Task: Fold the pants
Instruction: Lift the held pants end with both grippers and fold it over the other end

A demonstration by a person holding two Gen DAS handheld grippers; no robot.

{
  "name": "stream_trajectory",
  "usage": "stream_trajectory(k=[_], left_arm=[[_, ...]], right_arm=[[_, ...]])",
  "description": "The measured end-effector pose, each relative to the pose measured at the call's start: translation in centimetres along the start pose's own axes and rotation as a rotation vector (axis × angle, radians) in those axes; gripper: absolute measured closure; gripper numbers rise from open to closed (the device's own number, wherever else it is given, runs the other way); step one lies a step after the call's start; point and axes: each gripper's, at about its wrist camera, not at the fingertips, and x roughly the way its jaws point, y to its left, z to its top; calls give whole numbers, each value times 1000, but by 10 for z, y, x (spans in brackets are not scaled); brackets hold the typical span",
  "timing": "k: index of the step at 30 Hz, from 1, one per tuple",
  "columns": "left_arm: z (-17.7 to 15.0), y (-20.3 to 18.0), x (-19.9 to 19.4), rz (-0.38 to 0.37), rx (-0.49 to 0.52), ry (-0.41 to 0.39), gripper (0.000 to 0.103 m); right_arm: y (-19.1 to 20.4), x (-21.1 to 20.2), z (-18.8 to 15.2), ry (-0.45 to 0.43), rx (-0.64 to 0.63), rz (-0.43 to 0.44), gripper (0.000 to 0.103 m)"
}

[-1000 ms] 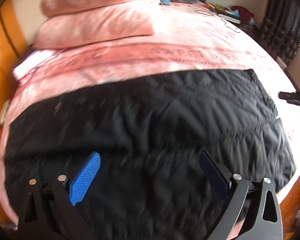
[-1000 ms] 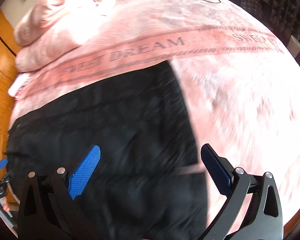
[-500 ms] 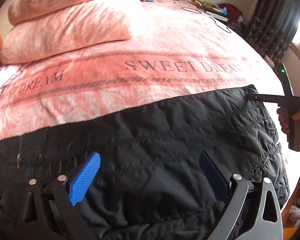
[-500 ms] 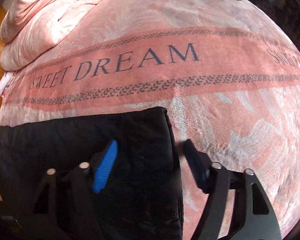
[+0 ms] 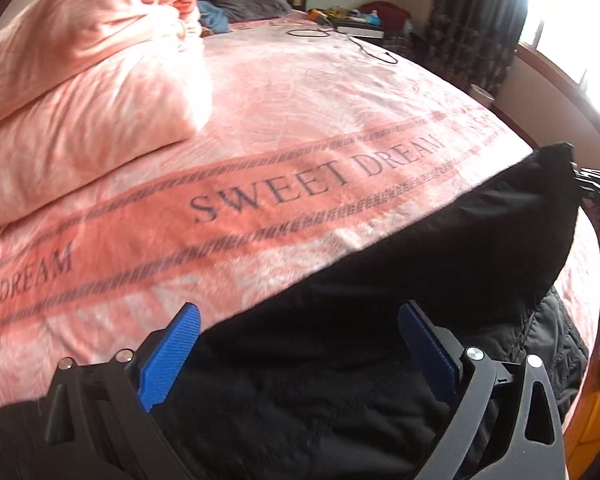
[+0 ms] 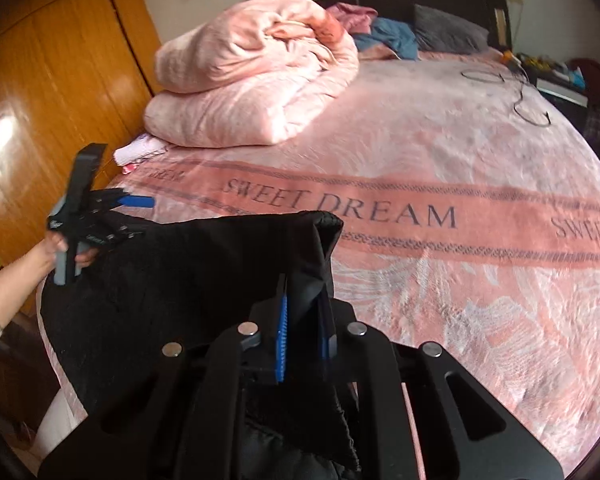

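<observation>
Black quilted pants (image 5: pixel 380 320) lie across the near edge of a pink bed. My right gripper (image 6: pixel 304 328) is shut on a corner of the pants (image 6: pixel 204 272) and holds it lifted off the bed, the cloth draping leftward. It shows at the right edge of the left wrist view (image 5: pixel 598 186), gripping the raised corner. My left gripper (image 5: pixel 300 348) is open, its blue pads apart just above the pants' far edge. It also shows in the right wrist view (image 6: pixel 140 201), held by a hand at the left.
The pink blanket (image 5: pixel 300 184) reads "SWEET DREAM". A folded pink duvet (image 6: pixel 252 92) sits at the far left of the bed. A black cable (image 6: pixel 528 96) lies far right. An orange wardrobe (image 6: pixel 52 100) stands left of the bed.
My right gripper has shut on the pants' corner and lifted it up off the bed. My left gripper stays open and has shifted toward the pants' far edge.
</observation>
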Motion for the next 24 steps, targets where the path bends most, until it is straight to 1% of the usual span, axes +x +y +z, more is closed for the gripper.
stream_trajectory(k=[3, 5, 6, 8, 11, 13, 15, 16, 17, 18, 19, 20, 21, 22, 23, 24], left_arm=[[15, 0, 3, -68, 31, -20, 4], [25, 0, 9, -119, 55, -12, 4], [28, -2, 10, -141, 66, -1, 4], [33, -6, 16, -179, 112, 45, 4], [33, -10, 25, -227, 162, 97, 4], [28, -16, 28, -235, 210, 108, 4], [23, -25, 29, -238, 282, 108, 4], [18, -32, 28, -237, 334, 98, 4], [16, -38, 29, -222, 370, 100, 4], [13, -45, 33, -205, 408, 112, 6], [11, -48, 36, -203, 418, 120, 15], [10, -50, 41, -217, 417, 131, 45], [10, -50, 46, -221, 404, 151, 59], [8, -49, 52, -214, 385, 165, 66], [6, -47, 54, -213, 377, 172, 82], [3, -47, 55, -208, 379, 178, 89]], right_arm=[[16, -22, 1, -29, -67, 29, 93], [23, -34, 0, -44, -98, 47, 93], [27, -39, -1, -48, -115, 51, 93], [33, -47, -7, -50, -147, 62, 94], [36, -56, -15, -57, -161, 69, 96], [32, -59, -19, -55, -144, 64, 98], [29, -58, -22, -58, -132, 72, 99], [29, -59, -24, -61, -128, 78, 99], [30, -59, -25, -63, -129, 83, 99], [31, -59, -25, -64, -131, 82, 99], [32, -57, -26, -62, -132, 79, 99], [33, -55, -26, -58, -133, 76, 99], [34, -52, -26, -56, -136, 67, 99], [34, -49, -27, -50, -138, 59, 100], [34, -45, -28, -43, -136, 48, 100], [33, -42, -29, -40, -131, 40, 100]])
